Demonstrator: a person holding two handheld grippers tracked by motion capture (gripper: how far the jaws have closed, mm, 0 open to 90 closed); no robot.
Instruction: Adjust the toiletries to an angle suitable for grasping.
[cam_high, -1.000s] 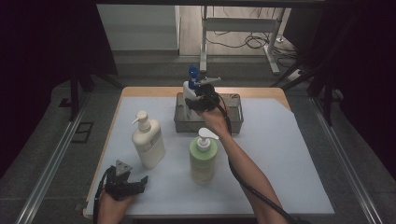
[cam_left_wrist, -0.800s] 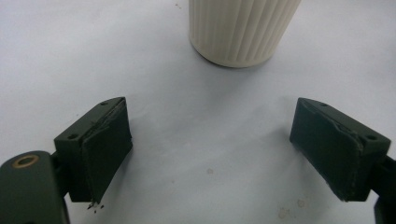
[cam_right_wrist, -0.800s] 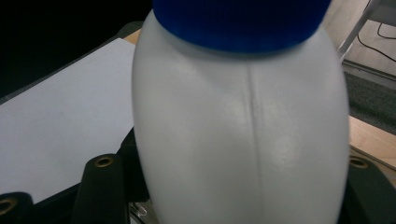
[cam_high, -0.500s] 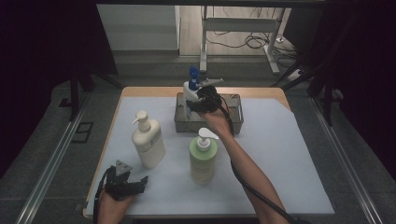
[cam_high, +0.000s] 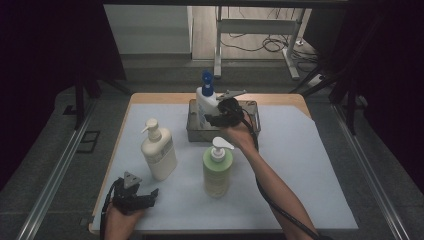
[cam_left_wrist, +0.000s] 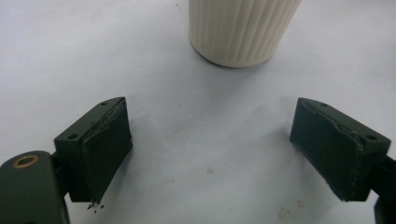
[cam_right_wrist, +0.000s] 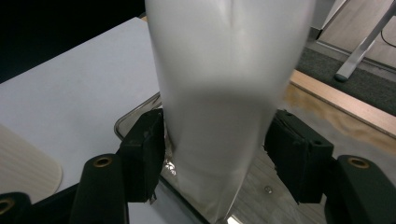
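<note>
Bottle (cam_right_wrist: 219, 107) sits clamped in your right gripper (cam_right_wrist: 215, 154), so lower it upright into the tray (cam_high: 195, 134) at the table's far edge while your left gripper (cam_left_wrist: 210, 154) rests wide open.

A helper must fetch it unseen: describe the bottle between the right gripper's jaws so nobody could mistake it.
At the table's far edge sits a metal tray. The white bottle stands upright at the tray's left end, between the right gripper jaws. Its blue top sets it apart; the cream bottle and green bottle have pale pump heads.

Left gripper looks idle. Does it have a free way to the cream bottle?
Probably yes: the left gripper has its jaws open, and only bare mat lies between them and the cream bottle.
</note>
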